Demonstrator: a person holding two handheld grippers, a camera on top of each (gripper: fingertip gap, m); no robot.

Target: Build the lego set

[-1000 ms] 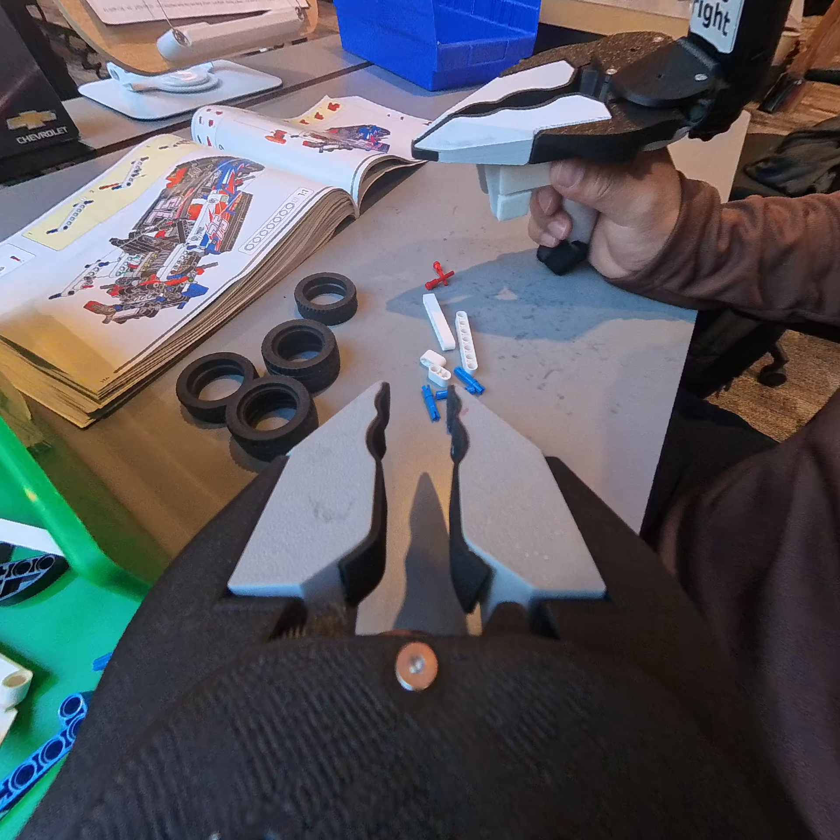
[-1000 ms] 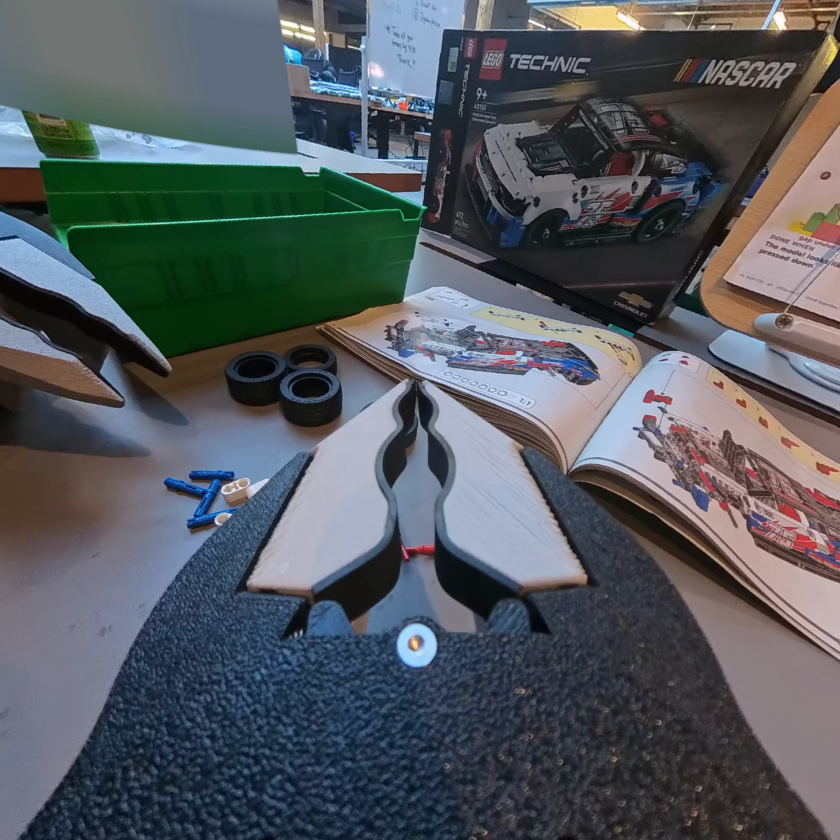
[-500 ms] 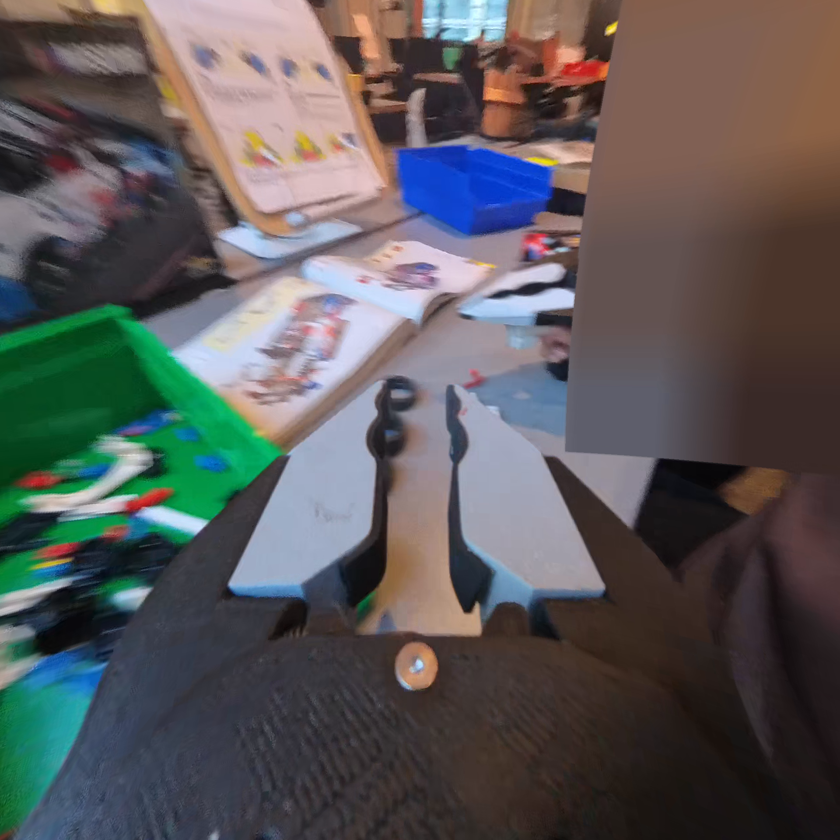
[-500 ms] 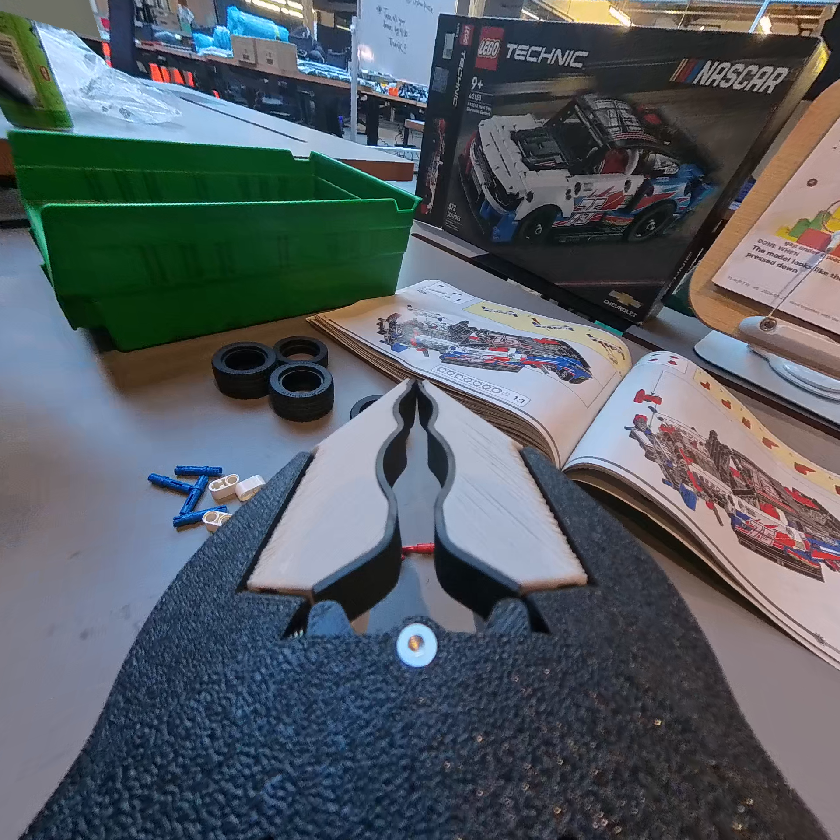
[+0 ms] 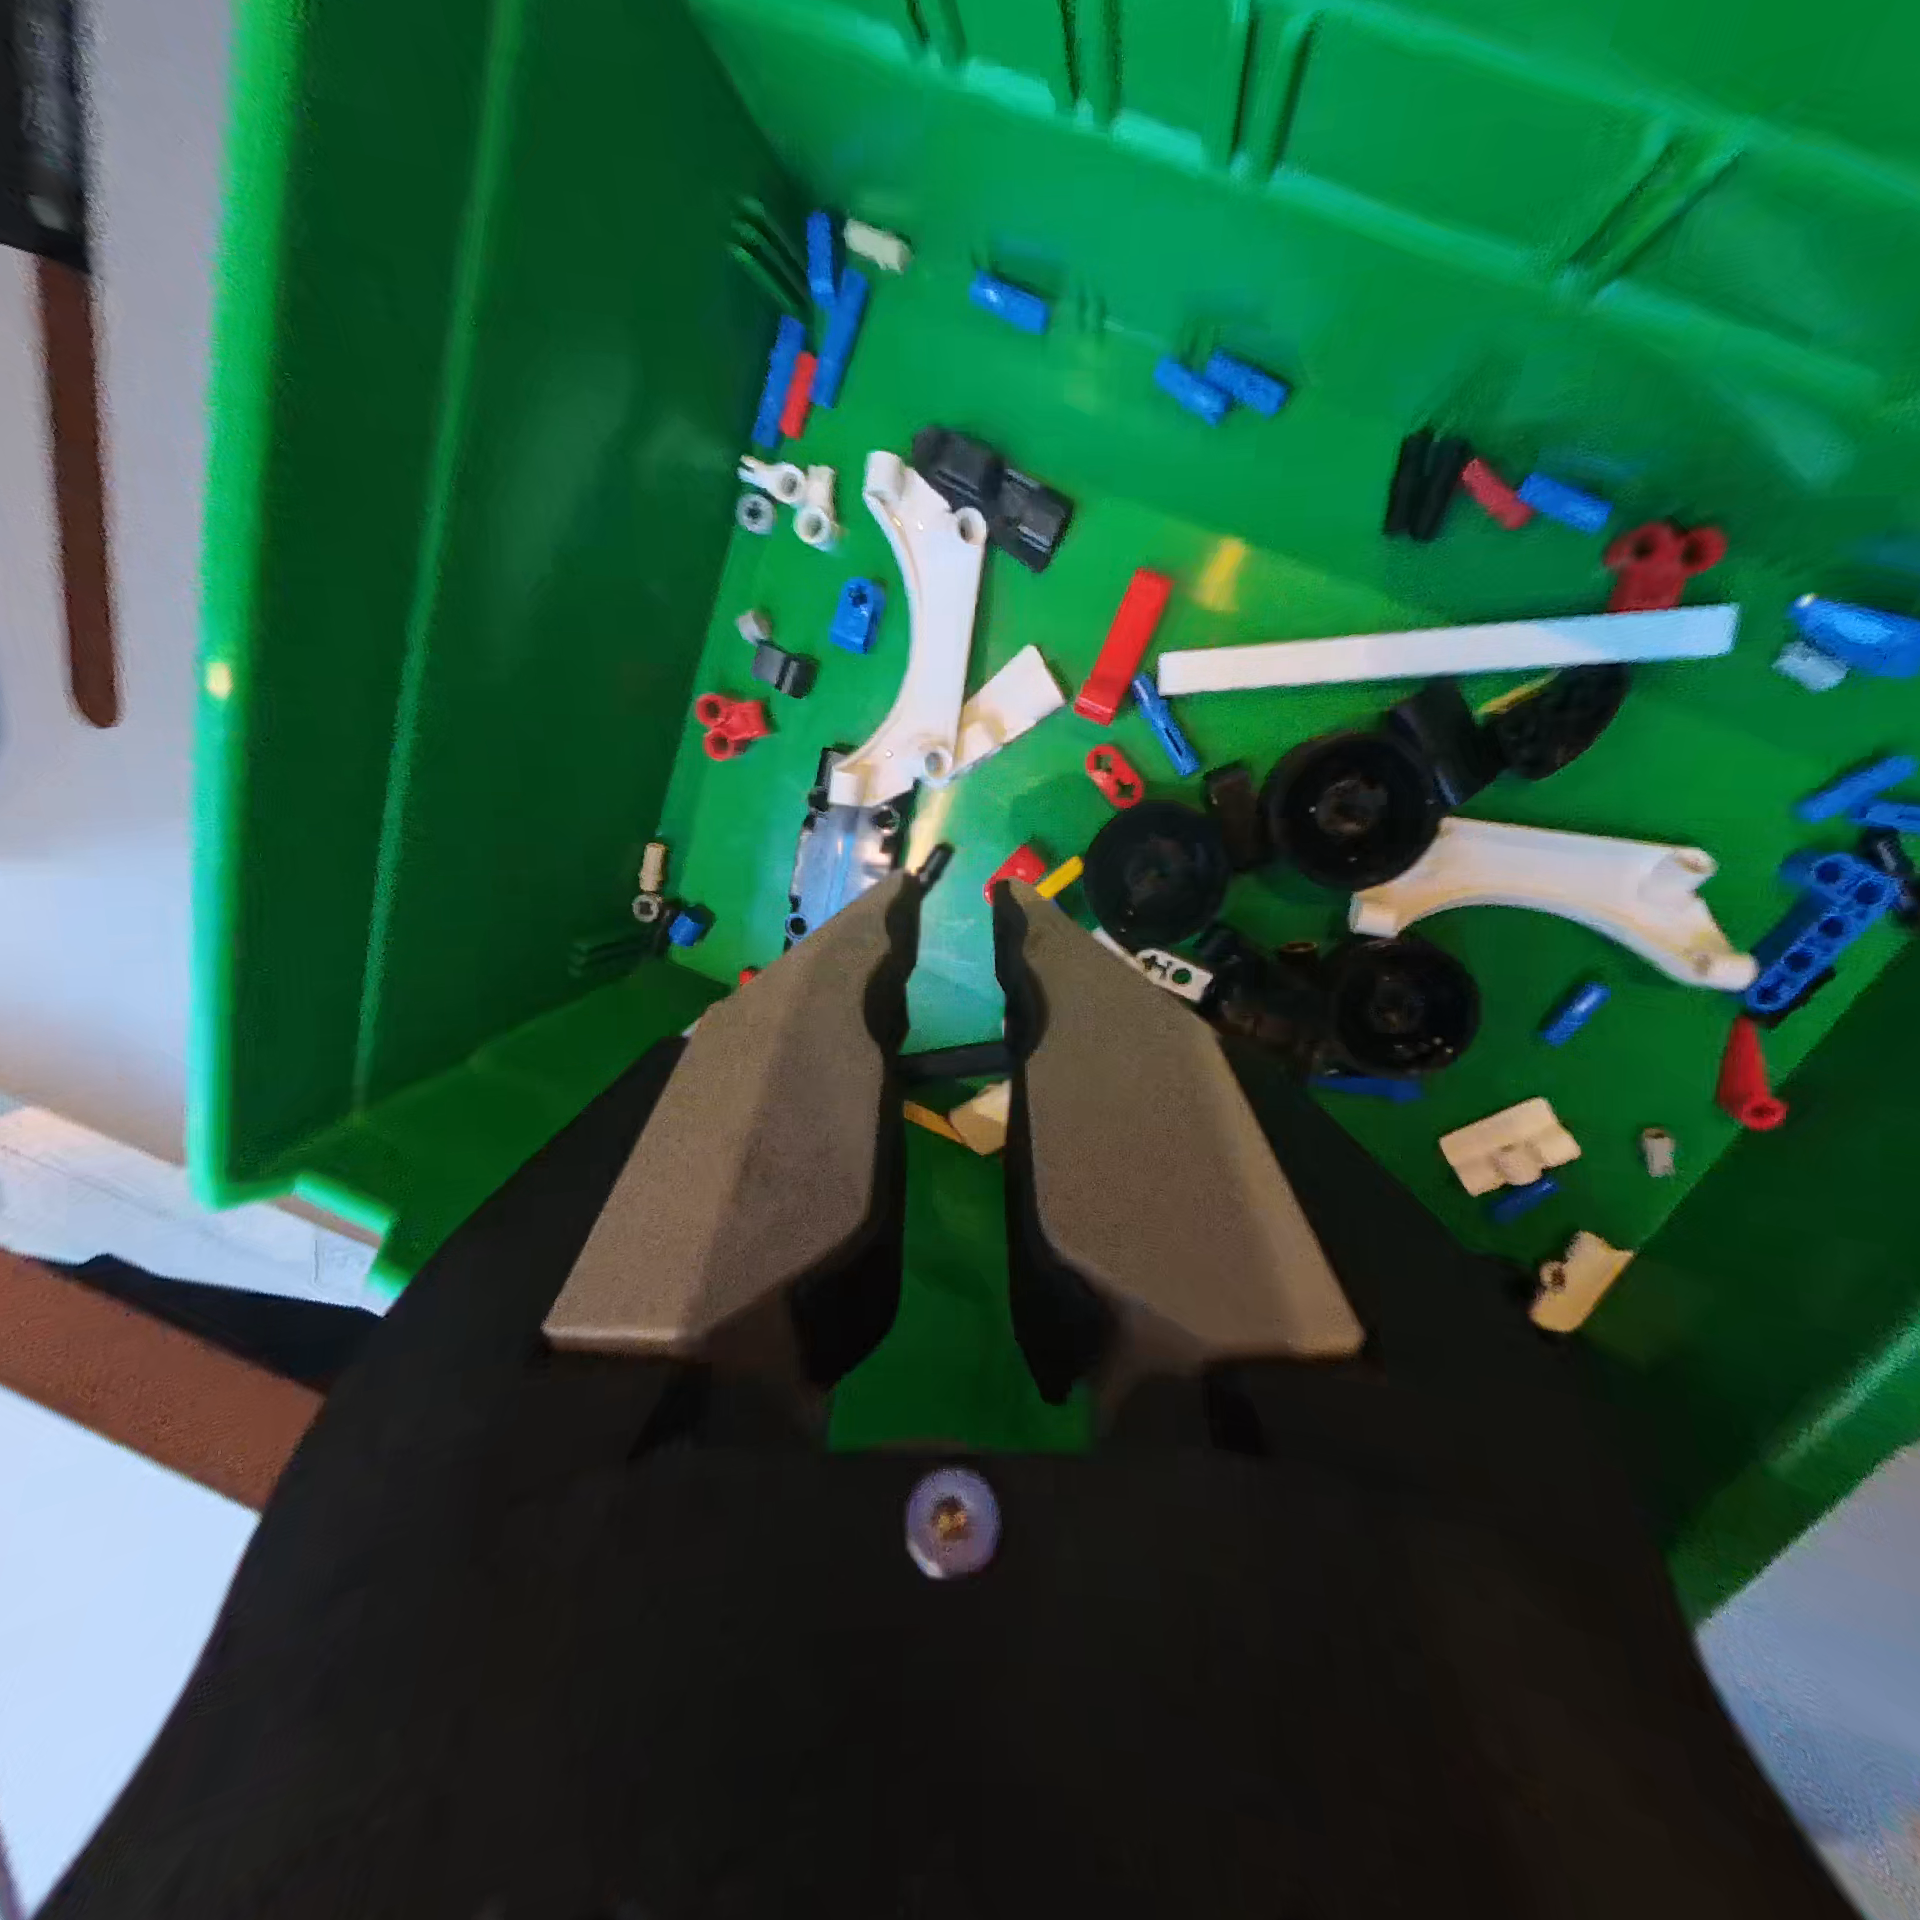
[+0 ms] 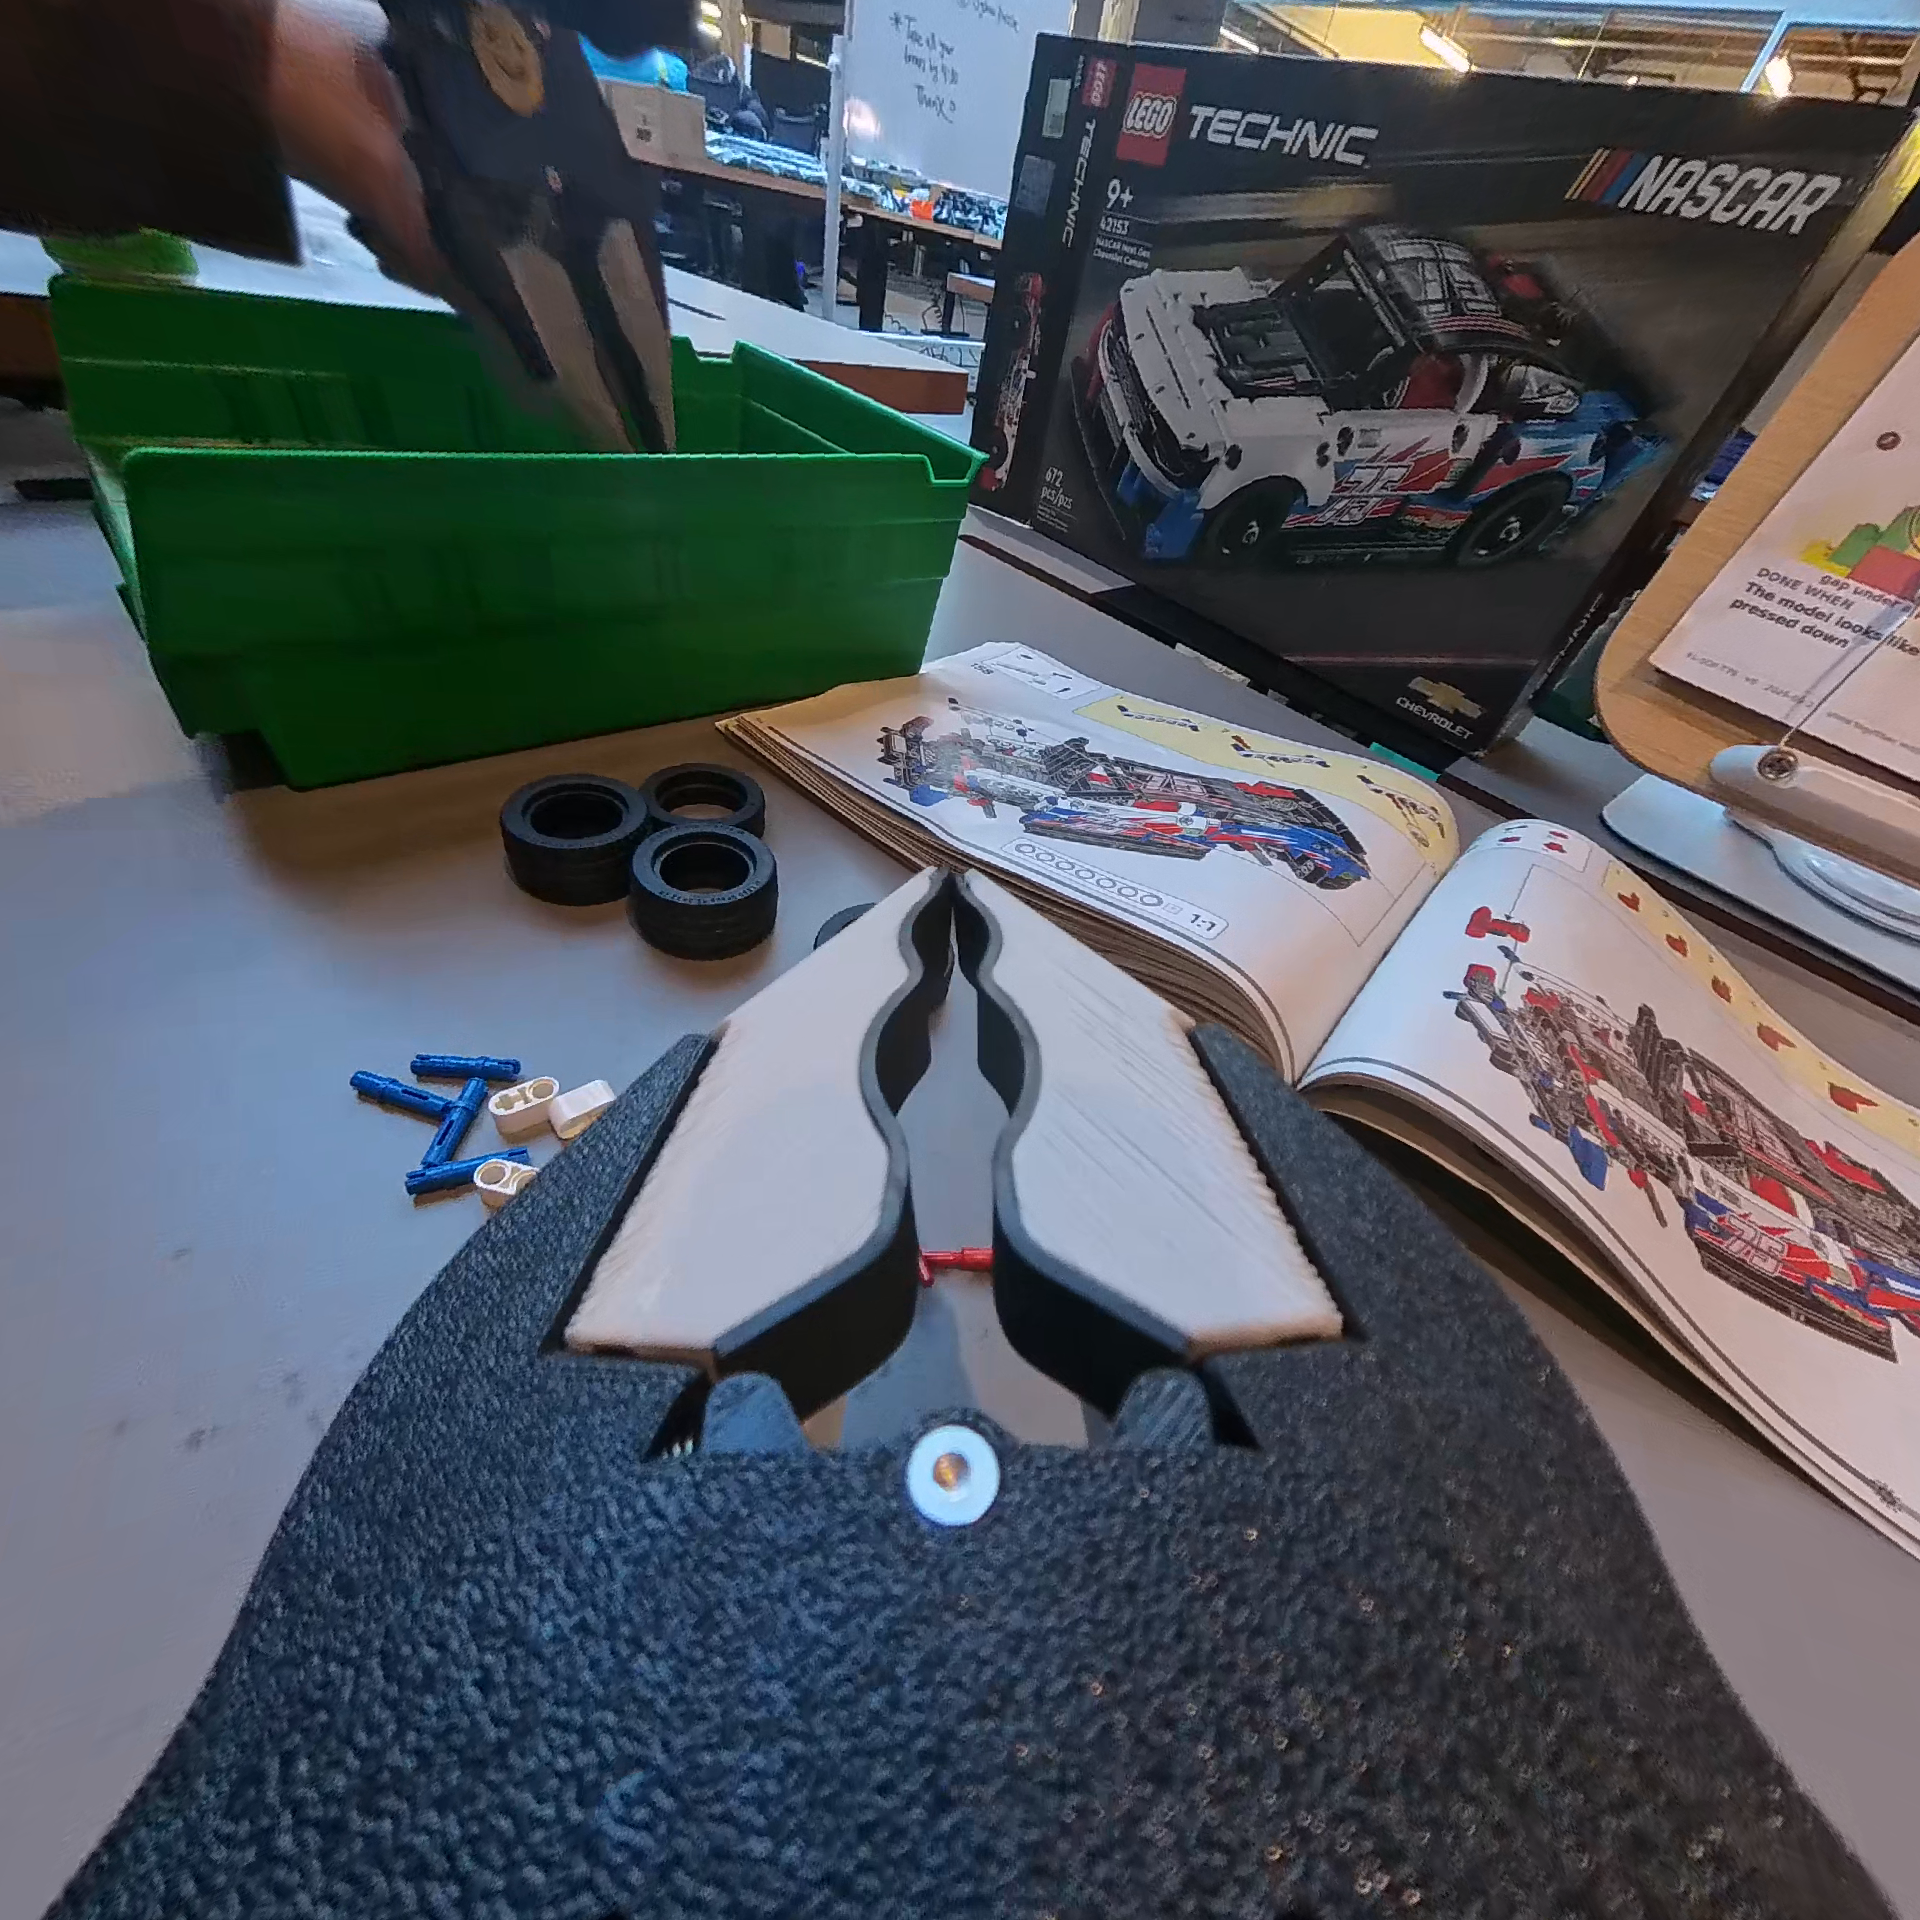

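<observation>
Premises present as a shared workshop or lab: rows of long worktables [image 6: 904, 223] behind, a whiteboard [image 6: 940, 94], parts bin [image 6: 540, 582] and propped instruction board [image 6: 1787, 582] on the grey surface [image 6: 208, 987].

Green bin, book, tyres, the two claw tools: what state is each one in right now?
Green bin: lidless, loose Lego pieces scattered inside.
Left gripper: open, empty, pointing down into the bin.
Right gripper: shut, nothing visibly held, above the table.
Instruction booklet: lying open.
Tyres: loose on the table, unmounted.
Lego box: standing upright.
</observation>
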